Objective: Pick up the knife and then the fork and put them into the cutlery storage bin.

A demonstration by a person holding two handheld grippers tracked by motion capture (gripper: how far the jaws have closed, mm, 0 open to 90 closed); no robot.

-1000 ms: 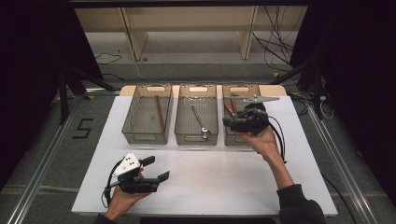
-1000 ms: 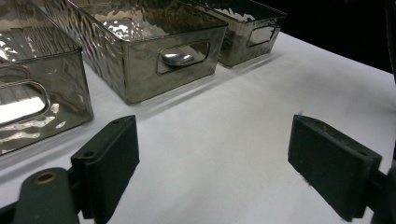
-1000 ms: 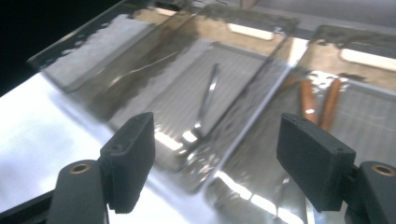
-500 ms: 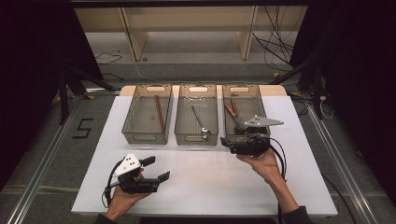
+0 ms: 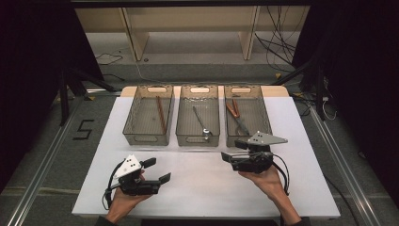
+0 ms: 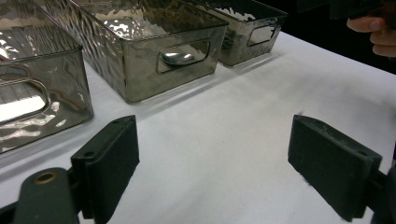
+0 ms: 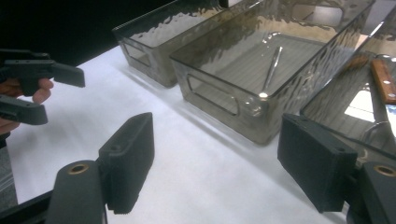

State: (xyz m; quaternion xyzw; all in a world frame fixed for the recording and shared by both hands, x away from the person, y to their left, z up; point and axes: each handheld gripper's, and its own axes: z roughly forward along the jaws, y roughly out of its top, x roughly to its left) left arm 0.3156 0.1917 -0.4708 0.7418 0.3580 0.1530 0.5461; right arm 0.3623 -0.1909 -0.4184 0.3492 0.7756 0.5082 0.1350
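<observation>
Scissors (image 5: 236, 116) with brown handles, flat inside the rightmost of three clear bins (image 5: 248, 115), blades toward the near end. Right gripper (image 5: 229, 158) just in front of that bin's near wall, above the white table (image 5: 202, 183), held level and aimed toward the table's left; fingers spread wide, nothing between them. Seen along its own fingers (image 7: 128, 161) in the right gripper view: bare table surface between the pads, the middle bin (image 7: 261, 65) ahead with a metal spoon (image 7: 272, 63) lying in it, one brown scissor handle (image 7: 384, 79) at the right edge. Left gripper (image 5: 158, 171) low over the near-left part of the table, well apart from the right one and from the bins; fingers likewise spread, empty, white surface between the pads in the left gripper view (image 6: 109, 156). Left bin (image 5: 149, 114) with a slim brown stick (image 5: 161, 114) laid lengthwise. Middle bin with the spoon's bowl toward its near wall, visible through the handle cutout (image 6: 178, 58). All three bins side by side along the far half of the table, close to one another.
</observation>
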